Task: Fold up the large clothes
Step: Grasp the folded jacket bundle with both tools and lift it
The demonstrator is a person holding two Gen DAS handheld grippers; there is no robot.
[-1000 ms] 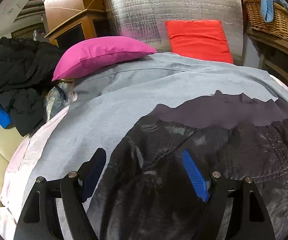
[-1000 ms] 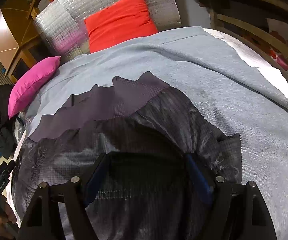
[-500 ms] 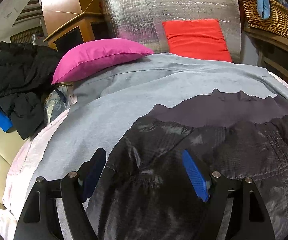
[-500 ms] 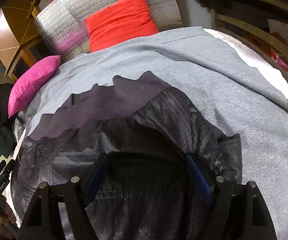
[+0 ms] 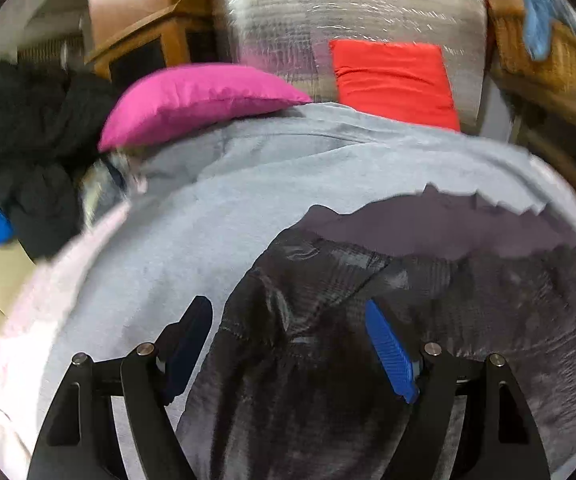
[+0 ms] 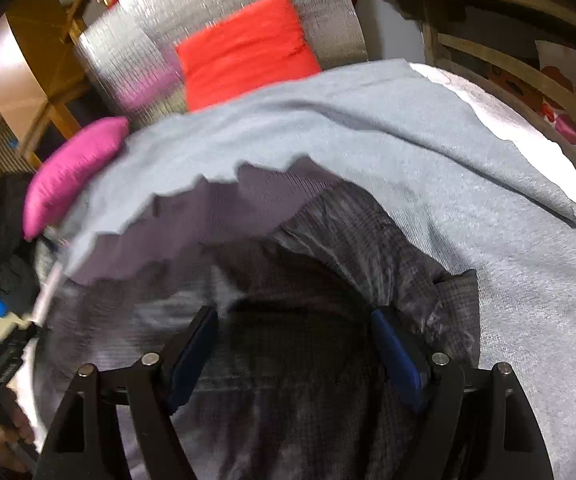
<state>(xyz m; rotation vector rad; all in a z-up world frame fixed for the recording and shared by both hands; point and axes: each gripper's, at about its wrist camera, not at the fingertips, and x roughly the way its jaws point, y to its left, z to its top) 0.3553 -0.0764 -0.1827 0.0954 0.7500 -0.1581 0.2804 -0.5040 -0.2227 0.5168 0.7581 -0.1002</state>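
Observation:
A dark grey checked garment (image 5: pixel 468 308) with a plain purple-grey band (image 5: pixel 448 224) along its far edge lies spread on a grey blanket (image 5: pixel 216 216) over the bed. It also shows in the right wrist view (image 6: pixel 328 264). My left gripper (image 5: pixel 288 344) is open just above the garment's left part, its left finger over the blanket. My right gripper (image 6: pixel 294 344) is open over the garment's right part, near its right edge. Neither holds cloth.
A pink pillow (image 5: pixel 196 100) and a red cushion (image 5: pixel 396 80) lie at the bed's head against a silver foil panel (image 5: pixel 348 16). A pile of black clothes (image 5: pixel 20 144) sits at the left. A wicker basket (image 5: pixel 540 48) and wooden rails stand at the right.
Both cameras have shifted slightly and the views are now motion-blurred. The garment lies the same, and both grippers stay open.

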